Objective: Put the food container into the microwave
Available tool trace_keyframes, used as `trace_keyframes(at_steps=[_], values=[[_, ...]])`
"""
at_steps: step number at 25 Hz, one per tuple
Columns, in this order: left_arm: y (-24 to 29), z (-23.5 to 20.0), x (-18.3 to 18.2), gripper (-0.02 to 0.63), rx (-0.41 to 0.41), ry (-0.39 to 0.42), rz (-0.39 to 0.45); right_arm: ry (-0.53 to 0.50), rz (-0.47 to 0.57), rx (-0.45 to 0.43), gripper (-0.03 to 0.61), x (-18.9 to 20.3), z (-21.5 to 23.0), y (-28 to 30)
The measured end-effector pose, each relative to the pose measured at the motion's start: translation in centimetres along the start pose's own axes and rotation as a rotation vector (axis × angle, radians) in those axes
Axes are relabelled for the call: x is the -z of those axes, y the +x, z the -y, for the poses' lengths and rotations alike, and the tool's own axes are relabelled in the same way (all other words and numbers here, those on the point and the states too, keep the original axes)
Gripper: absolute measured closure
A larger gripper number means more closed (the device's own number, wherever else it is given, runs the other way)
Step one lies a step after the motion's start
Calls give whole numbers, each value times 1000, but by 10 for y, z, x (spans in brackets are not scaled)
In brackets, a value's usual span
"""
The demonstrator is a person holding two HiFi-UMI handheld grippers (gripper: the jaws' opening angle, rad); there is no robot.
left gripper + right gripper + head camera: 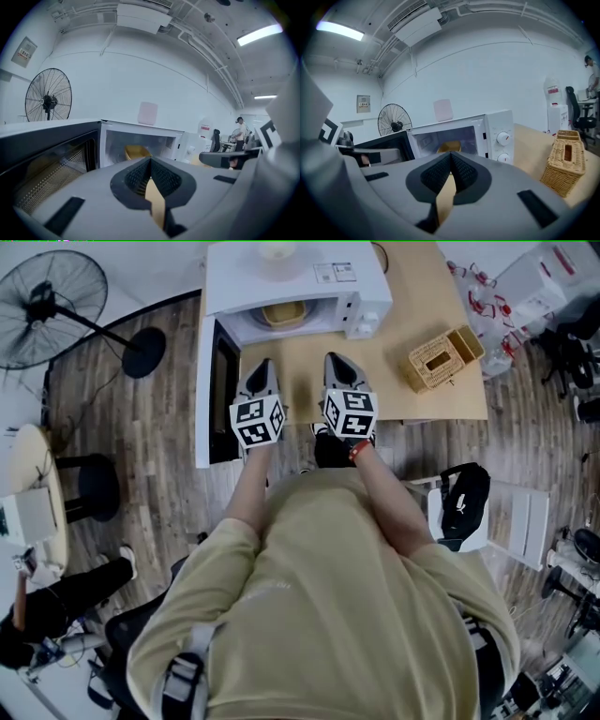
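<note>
Nearest the head camera is the person's torso (319, 606) in a soft tan shirt, with both forearms extended forward over the near edge of the table (422, 296), a flat light-wood surface. The left gripper (262, 367) and right gripper (336, 359) are grey moulded plastic, each tapering to a pointed tip and carrying a white cube with black square markers (257, 421). In the left gripper view the two jaws are clenched: the black ribbed pads (138, 176) meet at the tips with nothing between them, and only a narrow wedge of table shows through lower down. The right gripper view shows the same condition, with the textured pads (464, 172) closed tip to tip on nothing. Both grippers point at the microwave (281, 277), a white box-shaped unit standing at the far side of the table. Its door (214, 395), dark with a perforated mesh window, is swung fully open to the left. The food container (286, 313), yellow-tan and tray-shaped with a raised rim, sits inside the lit cavity, apart from both grippers. Two round knobs (503, 138) are stacked on the panel to the right of the cavity. A rectangular woven wicker box (442, 357) with a slotted top rests on the table to the right, well apart from the microwave. A round wire-caged pedestal fan (52, 306) stands on the wood-plank floor (141, 427) at left.
</note>
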State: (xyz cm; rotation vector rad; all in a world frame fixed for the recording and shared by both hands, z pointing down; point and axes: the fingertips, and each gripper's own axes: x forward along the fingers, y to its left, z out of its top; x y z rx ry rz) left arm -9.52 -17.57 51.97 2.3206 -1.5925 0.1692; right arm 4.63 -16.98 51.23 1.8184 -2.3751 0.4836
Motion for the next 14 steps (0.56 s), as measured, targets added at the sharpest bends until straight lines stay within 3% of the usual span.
trace_keyframes(at_steps=[8, 14], values=[[7, 5, 6, 595, 10, -24, -6, 21, -5, -6, 557, 2, 6, -3], [18, 1, 22, 595, -13, -32, -56, -38, -71, -17, 555, 11, 4, 6]])
